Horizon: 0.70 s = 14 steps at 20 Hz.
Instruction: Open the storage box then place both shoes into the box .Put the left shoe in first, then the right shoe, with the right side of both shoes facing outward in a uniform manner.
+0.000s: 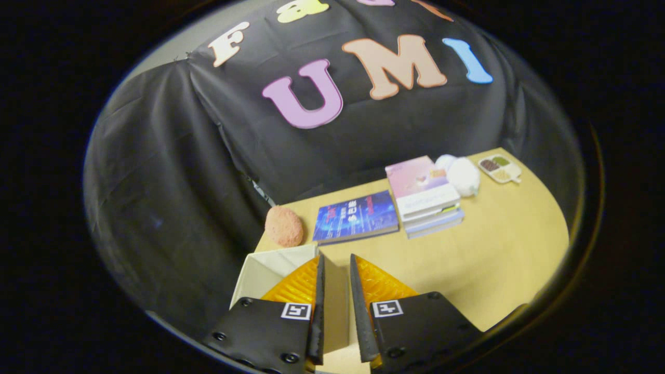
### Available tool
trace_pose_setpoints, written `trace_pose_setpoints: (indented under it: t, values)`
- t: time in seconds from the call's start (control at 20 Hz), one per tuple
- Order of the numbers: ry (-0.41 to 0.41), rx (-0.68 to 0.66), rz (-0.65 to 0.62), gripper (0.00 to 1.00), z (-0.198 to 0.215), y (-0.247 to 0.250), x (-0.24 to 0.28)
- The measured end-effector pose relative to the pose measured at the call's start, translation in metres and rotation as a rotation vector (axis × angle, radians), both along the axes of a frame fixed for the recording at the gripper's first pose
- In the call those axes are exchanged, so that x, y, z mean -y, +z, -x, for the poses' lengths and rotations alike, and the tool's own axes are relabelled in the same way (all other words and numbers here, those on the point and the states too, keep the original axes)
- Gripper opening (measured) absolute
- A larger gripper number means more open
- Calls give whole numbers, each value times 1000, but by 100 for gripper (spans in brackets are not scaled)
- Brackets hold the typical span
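The gripper sits low over the near corner of a wooden table, its two fingers drawn close together with a narrow gap between them. In that gap stands a thin pale panel — the storage box wall or flap, by the look of it. Whether both fingers actually press on it cannot be told; the gap looks slightly wider than the panel.

The rest of the box spreads just to the left of the fingers: a cream, angular open shape whose inner faces show, with its lower part hidden behind the left finger and the gripper body.

Beyond the fingertips lies a blue book, flat on the table. To the left of it, just past the box, sits a rough pinkish lump — what it is cannot be made out. Farther ahead and to the right is a stack of books with a pink cover on top, a white plush-like object touching its far side, and beyond that a small divided tray holding dark and greenish contents, too small to identify.
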<state>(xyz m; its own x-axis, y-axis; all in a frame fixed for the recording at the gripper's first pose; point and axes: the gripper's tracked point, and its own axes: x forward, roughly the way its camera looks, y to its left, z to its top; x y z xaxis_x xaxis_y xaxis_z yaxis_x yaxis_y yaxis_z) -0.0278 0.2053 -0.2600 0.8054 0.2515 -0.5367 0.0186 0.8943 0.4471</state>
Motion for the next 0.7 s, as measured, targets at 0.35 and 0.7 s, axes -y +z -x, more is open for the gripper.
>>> trace_pose_setpoints:
  t: [0.35,0.7]
  values:
    - [-88,360,200,28,-13,117,69]
    - [-211,662,281,28,5,250,119]
